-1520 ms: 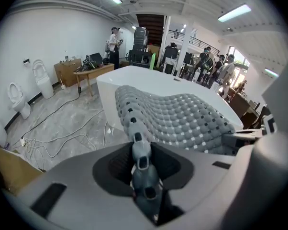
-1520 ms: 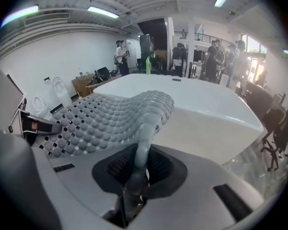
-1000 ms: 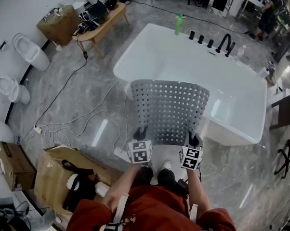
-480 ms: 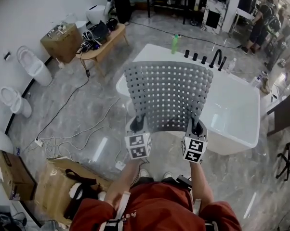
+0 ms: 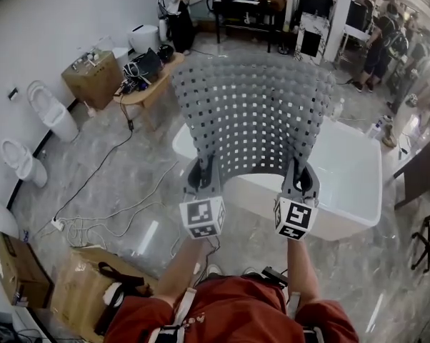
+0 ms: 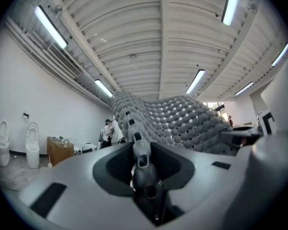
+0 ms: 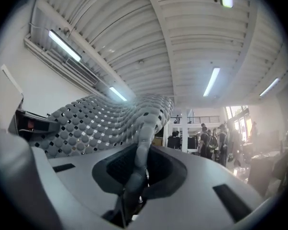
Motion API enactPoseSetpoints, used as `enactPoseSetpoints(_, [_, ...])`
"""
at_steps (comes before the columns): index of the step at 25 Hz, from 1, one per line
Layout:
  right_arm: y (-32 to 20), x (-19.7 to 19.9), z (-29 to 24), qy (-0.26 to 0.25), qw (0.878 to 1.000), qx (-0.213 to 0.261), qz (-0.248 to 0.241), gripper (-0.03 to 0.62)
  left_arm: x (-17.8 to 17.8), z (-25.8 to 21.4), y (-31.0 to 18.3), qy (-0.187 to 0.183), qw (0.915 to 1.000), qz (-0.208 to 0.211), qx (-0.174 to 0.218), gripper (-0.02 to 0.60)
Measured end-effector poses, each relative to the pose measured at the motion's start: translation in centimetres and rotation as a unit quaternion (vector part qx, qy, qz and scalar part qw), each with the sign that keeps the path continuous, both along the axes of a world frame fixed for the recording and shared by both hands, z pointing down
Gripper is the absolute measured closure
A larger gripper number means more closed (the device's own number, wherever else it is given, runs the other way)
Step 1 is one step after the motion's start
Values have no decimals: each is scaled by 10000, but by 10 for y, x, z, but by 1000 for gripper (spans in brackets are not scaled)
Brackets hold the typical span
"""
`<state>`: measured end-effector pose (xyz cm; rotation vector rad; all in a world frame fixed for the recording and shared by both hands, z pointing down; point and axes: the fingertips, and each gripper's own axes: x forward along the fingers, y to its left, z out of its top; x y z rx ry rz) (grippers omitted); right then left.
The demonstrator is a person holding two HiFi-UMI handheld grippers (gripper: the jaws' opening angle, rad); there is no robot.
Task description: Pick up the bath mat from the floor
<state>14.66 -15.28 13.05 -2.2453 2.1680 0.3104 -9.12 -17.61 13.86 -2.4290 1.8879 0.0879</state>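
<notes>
A grey bath mat full of square holes is spread out in the air in front of me, held by its two near corners. My left gripper is shut on the mat's left corner, my right gripper on its right corner. In the left gripper view the mat runs up and away from the left gripper, and its edge is pinched between the jaws. The right gripper view shows the mat arching off to the left from the right gripper, which is clamped on its edge.
A white bathtub stands below and beyond the mat. Left of it are a low wooden bench with gear, loose cables on the marble floor, toilets along the wall and cardboard boxes. People stand at the back.
Both grippers have risen together with the mat. It hung low in front of the tub a second ago and now stretches up and away, covering the tub's taps.
</notes>
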Motion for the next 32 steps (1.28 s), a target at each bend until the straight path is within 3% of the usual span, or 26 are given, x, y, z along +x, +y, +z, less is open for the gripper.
enactPoseSetpoints(7, [23, 17, -67, -207, 9955, 922, 54, 534, 7, -63, 8, 66, 9955, -44, 943, 472])
enactPoseSetpoints(13, [37, 15, -104, 33, 9832, 1813, 198, 534, 7, -110, 31, 106, 9800, -197, 1978, 472])
enactPoseSetpoints(25, [35, 10, -105, -113, 9771, 2118, 189, 531, -6, -122, 42, 48, 9718, -468, 2312, 471])
enactPoseSetpoints(32, [26, 16, -111, 19, 9777, 2092, 187, 528, 0, -124, 32, 85, 9741, -491, 2208, 471])
